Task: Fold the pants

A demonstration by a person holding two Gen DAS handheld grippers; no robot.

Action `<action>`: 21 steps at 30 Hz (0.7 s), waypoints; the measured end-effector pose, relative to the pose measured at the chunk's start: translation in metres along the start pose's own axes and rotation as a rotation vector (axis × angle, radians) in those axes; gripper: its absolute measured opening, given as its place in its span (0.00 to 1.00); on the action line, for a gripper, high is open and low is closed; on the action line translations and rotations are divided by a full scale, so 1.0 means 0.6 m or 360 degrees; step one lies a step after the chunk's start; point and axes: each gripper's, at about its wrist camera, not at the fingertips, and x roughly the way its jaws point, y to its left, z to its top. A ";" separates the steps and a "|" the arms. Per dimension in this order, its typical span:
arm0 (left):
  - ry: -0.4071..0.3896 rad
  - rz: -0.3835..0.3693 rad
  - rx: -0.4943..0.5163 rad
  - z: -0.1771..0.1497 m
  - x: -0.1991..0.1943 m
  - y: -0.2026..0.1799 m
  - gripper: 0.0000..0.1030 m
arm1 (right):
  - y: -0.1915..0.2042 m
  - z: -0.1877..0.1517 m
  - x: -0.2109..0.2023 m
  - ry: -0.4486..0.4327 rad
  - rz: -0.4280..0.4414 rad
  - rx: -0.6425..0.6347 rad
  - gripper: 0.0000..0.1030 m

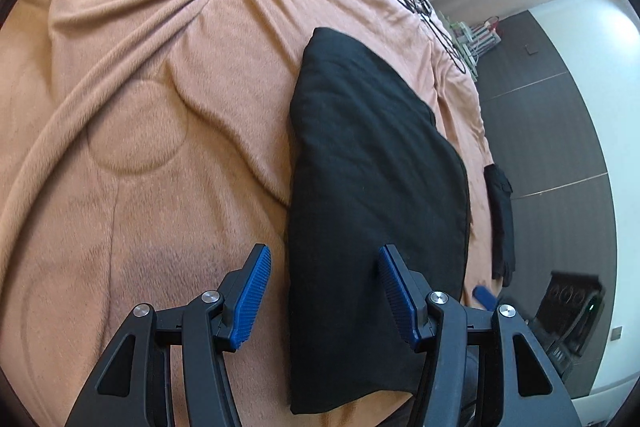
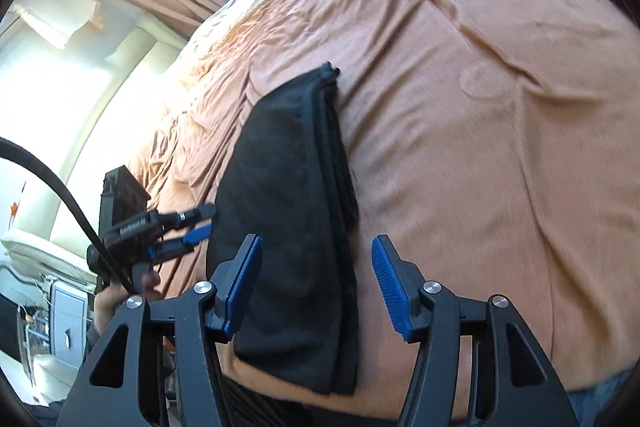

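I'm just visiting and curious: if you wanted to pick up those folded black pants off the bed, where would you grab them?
Probably at the near short end of the black pants, coming in low from the bed's edge. The layered edges stack along the right side in the right claw's view, so pinching the near corner there catches all layers. Both claws, including the left claw, are open.

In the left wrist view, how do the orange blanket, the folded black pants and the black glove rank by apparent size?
1. orange blanket, fills most of the view.
2. folded black pants, lying on the blanket.
3. black glove, a narrow strip at the bed edge.
The pants lie nearer the camera than the glove, so their true gap is unsure.
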 end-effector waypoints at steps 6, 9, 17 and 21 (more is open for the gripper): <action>0.0009 -0.0034 -0.0056 -0.024 0.000 0.007 0.56 | 0.006 0.033 0.055 0.0035 -0.0036 -0.0069 0.53; 0.0034 -0.0053 -0.0064 -0.035 0.006 0.004 0.47 | 0.005 0.044 0.075 0.0054 -0.0033 -0.0086 0.53; 0.0080 -0.0070 -0.0071 -0.058 -0.003 -0.002 0.17 | 0.000 0.052 0.139 0.0190 -0.0032 -0.0098 0.41; 0.0089 0.0002 -0.0007 -0.051 -0.012 -0.007 0.24 | 0.004 0.063 0.144 0.0215 0.0022 -0.0086 0.41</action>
